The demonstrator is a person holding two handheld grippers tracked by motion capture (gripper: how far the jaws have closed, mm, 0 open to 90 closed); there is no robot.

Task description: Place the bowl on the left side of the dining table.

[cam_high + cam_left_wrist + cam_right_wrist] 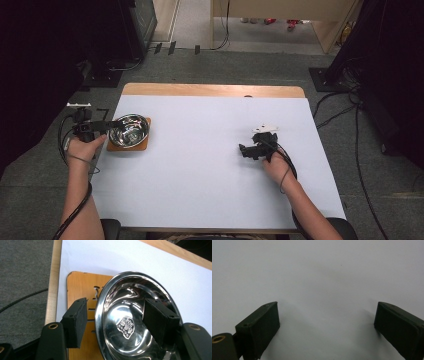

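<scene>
In the left gripper view, jaws straddle the bowl [135, 322] rim.

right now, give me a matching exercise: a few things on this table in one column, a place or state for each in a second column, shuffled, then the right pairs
Things:
1. steel bowl
2. wooden board
3. left gripper
4. right gripper

Places or states:
A. open over bare white sheet, holding nothing
B. lies flat under the bowl
C. open, one of its fingers outside the bowl's rim and one inside
D. sits on the board, empty

Pairs: 1-D, 2-B, 3-C, 4-A
</scene>
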